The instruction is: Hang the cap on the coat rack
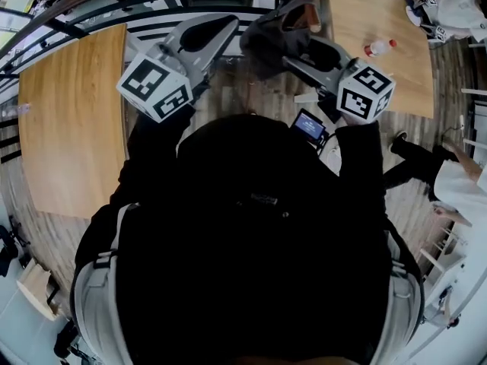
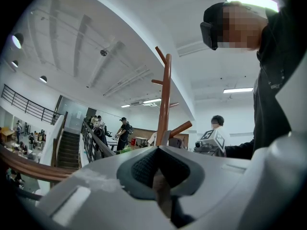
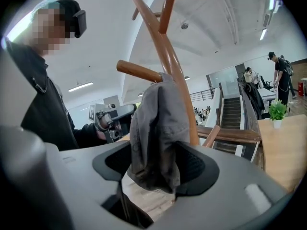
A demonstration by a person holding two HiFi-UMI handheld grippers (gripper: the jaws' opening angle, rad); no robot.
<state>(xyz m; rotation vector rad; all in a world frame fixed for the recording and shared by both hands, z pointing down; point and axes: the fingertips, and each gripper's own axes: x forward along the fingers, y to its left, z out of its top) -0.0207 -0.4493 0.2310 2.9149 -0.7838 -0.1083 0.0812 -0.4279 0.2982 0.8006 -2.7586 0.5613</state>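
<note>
The cap (image 3: 156,128) is seen draped on the coat rack (image 3: 178,92), caught where a short peg (image 3: 139,72) leaves the pole. It hangs straight down from there, so its long axis is upright. Its lower half is taken in between the jaws of the right gripper (image 3: 154,172), which are spread wide. The pads are not seen pressing on the cloth, so the cap is judged to be borne by the peg alone. The coming move is judged to turn on this: the cap lies dead ahead, inside the released jaws, and a retreat toward the near side along the jaws' own line would be needed if the cloth is not to be dragged off. The left gripper (image 2: 162,175) is held off to the left of the rack, clear of the cap, its jaws drawn together to a narrow slit with nothing gripped. How firmly the cap is hooked cannot be made out, since its top is bunched against the pole. The rack's foot is shown in no view, and in the head view its upper pegs are cut off
</note>
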